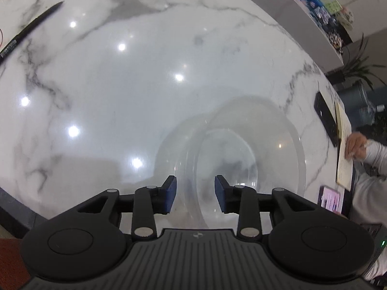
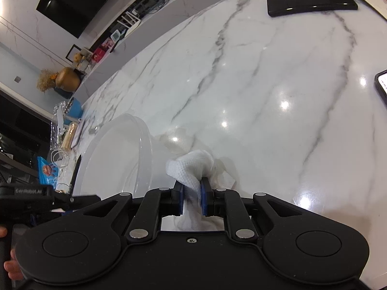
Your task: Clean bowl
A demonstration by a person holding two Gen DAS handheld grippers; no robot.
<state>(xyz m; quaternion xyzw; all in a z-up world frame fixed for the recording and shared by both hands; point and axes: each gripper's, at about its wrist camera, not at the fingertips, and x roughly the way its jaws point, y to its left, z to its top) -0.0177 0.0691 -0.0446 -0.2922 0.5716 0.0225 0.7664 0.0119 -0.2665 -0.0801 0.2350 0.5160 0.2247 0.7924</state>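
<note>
A clear plastic bowl stands on the white marble table, just ahead of my left gripper. The left gripper is open, its blue pads either side of the bowl's near rim without touching it. In the right wrist view the same bowl sits at the left. My right gripper is shut on a white paper towel, which bunches up in front of the fingers just right of the bowl, low over the table.
A black pen lies at the far left. A black phone, a notebook and a person's hand are at the right edge. A black remote-like slab and a lit phone lie ahead of the right gripper.
</note>
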